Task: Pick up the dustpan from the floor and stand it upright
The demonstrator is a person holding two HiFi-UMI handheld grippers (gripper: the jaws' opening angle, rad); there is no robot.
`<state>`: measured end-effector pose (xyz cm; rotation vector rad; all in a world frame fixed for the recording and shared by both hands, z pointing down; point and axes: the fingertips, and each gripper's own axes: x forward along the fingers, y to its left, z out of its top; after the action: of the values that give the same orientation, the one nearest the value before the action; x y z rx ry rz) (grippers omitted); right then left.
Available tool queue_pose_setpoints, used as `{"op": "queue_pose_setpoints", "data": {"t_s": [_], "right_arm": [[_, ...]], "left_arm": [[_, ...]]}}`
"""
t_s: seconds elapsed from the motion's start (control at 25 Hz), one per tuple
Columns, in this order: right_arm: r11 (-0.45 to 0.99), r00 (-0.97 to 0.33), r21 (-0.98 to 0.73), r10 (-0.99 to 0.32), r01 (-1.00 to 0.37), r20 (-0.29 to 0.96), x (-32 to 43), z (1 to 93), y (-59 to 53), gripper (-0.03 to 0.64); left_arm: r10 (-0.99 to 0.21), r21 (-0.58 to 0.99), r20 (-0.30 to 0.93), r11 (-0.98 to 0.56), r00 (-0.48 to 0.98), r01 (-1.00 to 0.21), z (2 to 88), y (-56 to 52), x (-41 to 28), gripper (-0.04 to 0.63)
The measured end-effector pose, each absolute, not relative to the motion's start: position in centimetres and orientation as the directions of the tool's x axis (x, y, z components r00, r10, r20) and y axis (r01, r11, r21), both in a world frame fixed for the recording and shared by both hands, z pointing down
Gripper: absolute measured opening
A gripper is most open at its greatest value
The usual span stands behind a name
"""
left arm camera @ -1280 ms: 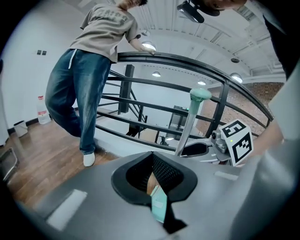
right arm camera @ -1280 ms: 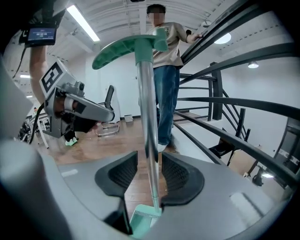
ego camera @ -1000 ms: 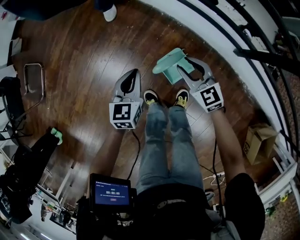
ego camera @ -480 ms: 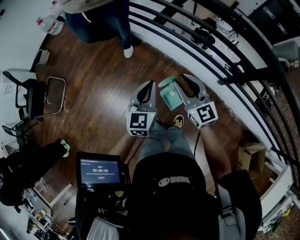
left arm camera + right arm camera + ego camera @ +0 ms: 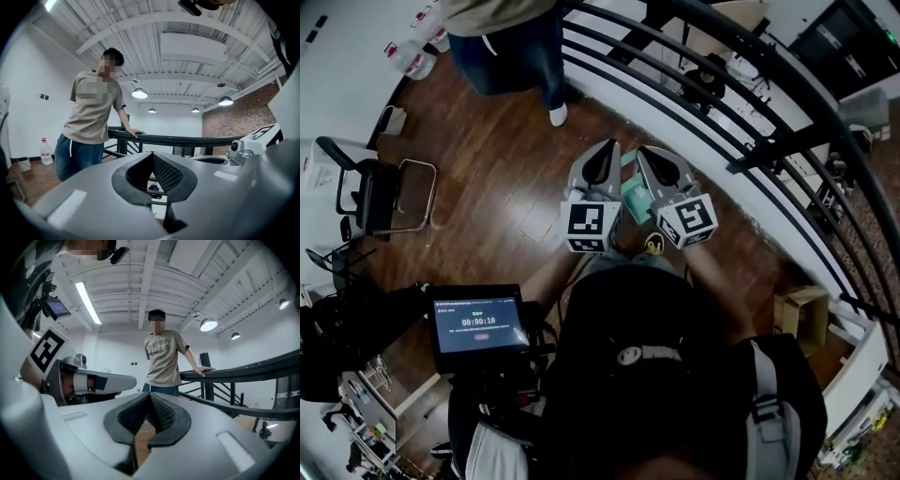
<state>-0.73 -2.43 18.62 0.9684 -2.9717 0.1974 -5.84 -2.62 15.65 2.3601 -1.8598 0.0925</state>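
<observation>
From the head view, the left hand-held gripper (image 5: 606, 150) and the right hand-held gripper (image 5: 647, 155) sit side by side, high above the wooden floor (image 5: 497, 178). Far below and between them shows a patch of the teal dustpan (image 5: 634, 200), near the railing (image 5: 703, 122) and a shoe (image 5: 654, 246). Neither gripper touches it. Too little of it shows to say whether it stands upright.

In the left gripper view the jaws are pressed together with nothing between them, aimed roughly level at a bystander (image 5: 91, 117) leaning on the rail.

The right gripper view shows the same: jaws closed on nothing, with the bystander beyond them.

Both carried high, closed and empty, they look finished with the pan (or at least clear of it), so I'd judge it has been let go.
</observation>
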Motion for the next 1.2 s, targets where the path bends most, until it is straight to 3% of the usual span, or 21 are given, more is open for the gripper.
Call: {"op": "queue_pose_setpoints", "data": {"t_s": [0.56,1.2], "right_arm": [[0.812,-0.818,-0.111,-0.575,-0.573,0.016,-0.4,16.5,-4.0,0.003],[0.811,-0.814,-0.074,-0.580,-0.580,0.030,-2.1,17.0,-3.7,0.002]], "left_arm": [[-0.966,-0.007,0.117,-0.233,0.231,-0.972,14.9,-3.6,-5.0,0.020],[-0.964,0.036,0.147,-0.218,0.221,-0.975,16.4,-3.4,-6.9,0.020]]}}
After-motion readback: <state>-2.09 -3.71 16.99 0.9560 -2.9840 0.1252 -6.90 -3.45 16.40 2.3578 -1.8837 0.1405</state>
